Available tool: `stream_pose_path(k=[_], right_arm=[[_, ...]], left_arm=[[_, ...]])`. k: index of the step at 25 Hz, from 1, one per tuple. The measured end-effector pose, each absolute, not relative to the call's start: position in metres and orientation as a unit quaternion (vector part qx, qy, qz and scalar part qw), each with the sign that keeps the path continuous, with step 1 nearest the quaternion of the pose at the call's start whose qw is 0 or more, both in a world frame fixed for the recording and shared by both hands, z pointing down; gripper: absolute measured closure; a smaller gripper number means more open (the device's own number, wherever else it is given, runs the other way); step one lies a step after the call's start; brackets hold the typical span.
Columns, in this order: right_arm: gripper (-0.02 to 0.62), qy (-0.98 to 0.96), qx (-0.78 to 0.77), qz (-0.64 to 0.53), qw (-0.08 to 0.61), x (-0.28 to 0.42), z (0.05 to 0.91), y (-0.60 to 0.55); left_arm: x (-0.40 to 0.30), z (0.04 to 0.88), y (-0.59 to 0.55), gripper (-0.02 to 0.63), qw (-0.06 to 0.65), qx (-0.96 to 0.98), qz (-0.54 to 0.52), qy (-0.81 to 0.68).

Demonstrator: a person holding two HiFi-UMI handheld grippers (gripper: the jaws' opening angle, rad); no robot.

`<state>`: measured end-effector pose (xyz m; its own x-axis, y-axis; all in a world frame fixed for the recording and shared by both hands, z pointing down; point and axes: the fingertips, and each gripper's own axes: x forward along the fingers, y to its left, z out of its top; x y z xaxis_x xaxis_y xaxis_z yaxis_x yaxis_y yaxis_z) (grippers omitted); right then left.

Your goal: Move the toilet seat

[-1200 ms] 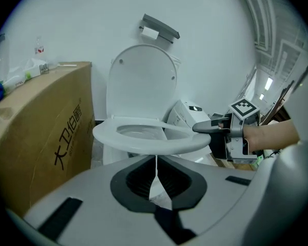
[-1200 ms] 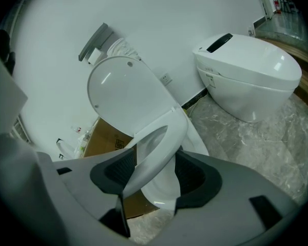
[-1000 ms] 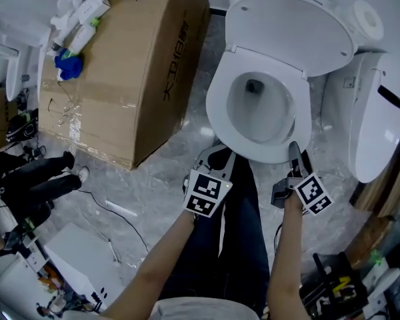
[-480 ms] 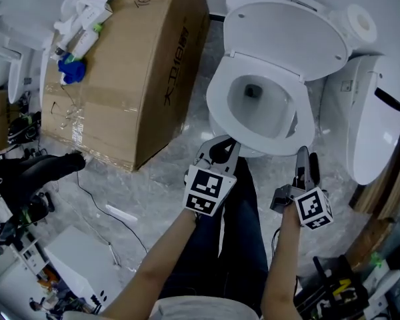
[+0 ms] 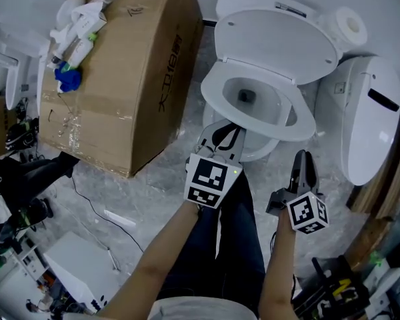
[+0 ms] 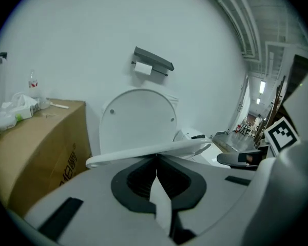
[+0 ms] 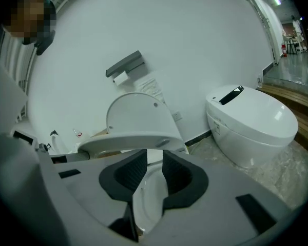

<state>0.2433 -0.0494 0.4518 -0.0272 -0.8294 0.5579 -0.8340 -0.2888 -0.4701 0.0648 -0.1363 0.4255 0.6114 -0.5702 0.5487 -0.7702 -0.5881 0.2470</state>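
Since a second ago the toilet seat (image 5: 212,93) has come up off the bowl (image 5: 255,153). It lay flat then, and now its front edge is raised, with the bowl's rim showing beneath it. The left gripper (image 5: 227,131) has risen with it, and the right gripper (image 5: 303,156) has drawn a little away from the seat's front right edge.

At the far left a cardboard box (image 5: 127,72) stands on the grey stone floor (image 5: 161,177). Bottles and plastic bags (image 5: 80,20) and a blue scrap (image 5: 68,77) are piled at the left end of its top.

The left gripper sits at the seat's front edge with its jaws fully together. The edge runs just across their tips. It looks to be resting on the closed tips rather than pinched between them, though the view does not settle that.

Behind the seat the lid (image 5: 277,42) stands open against the tank, and a paper roll (image 5: 350,24) sits on the tank's right end.

The right gripper hovers near the bowl's front right side, clear of the seat. Its jaws have just been closing but are still parted, with nothing clamped between them and only the white bowl showing through the gap.

A second white toilet (image 5: 370,122) stands at the far right, and the person's dark trousers (image 5: 235,245) fill the lower middle.
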Motion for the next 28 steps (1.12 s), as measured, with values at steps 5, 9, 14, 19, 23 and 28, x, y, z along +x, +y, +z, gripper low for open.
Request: stream_pose_path(k=[5,9,14,19,23,28], right_arm=[[0.512,-0.613,0.686,0.393,-0.003,0.231,0.446,-0.066],[0.520,-0.630,0.672,0.388,-0.010,0.216,0.440,-0.083],[0.525,-0.658,0.651,0.379,-0.007,0.196,0.431,-0.101],[0.540,-0.677,0.635,0.371,-0.015,0.185,0.422,-0.117],[0.543,-0.685,0.631,0.364,-0.018,0.180,0.417,-0.130],[0.554,-0.702,0.618,0.354,-0.024,0.173,0.408,-0.141]], left_arm=[[0.071,0.414,-0.156,0.591,0.220,0.872,0.201,-0.388],[0.074,0.406,-0.170,0.589,0.217,0.873,0.188,-0.395],[0.078,0.399,-0.187,0.589,0.214,0.871,0.177,-0.405],[0.081,0.393,-0.200,0.589,0.206,0.873,0.174,-0.406],[0.083,0.389,-0.209,0.589,0.202,0.873,0.171,-0.410],[0.088,0.384,-0.224,0.589,0.211,0.872,0.162,-0.410]])
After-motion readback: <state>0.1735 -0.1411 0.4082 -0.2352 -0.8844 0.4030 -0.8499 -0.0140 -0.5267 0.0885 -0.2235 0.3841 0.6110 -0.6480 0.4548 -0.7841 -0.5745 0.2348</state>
